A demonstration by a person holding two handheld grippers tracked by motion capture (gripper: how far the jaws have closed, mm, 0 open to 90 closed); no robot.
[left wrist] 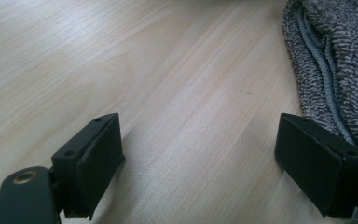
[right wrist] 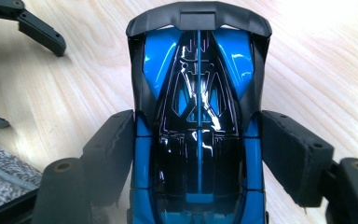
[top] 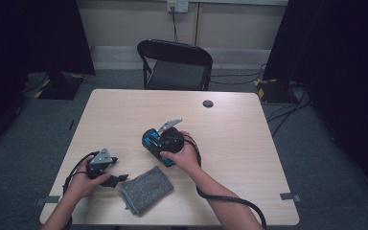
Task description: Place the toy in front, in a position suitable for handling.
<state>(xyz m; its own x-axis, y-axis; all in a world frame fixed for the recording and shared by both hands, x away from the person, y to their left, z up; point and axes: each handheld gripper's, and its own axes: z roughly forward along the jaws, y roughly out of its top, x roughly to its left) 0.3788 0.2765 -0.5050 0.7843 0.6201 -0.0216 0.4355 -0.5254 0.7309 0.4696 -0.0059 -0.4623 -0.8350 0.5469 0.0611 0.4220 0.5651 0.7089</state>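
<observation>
Blue toy car (right wrist: pixel 198 126) clamped betw right claw (right wrist: pixel 199 154) pads, off table

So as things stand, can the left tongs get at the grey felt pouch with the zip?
Probably yes. The left tongs stand open right beside the grey felt pouch, one pad already at its edge, with bare wooden table between the jaws and nothing blocking the way.

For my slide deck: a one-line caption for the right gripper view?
Right gripper clamps a blue-and-black toy car by its sides above the wooden table.
</observation>
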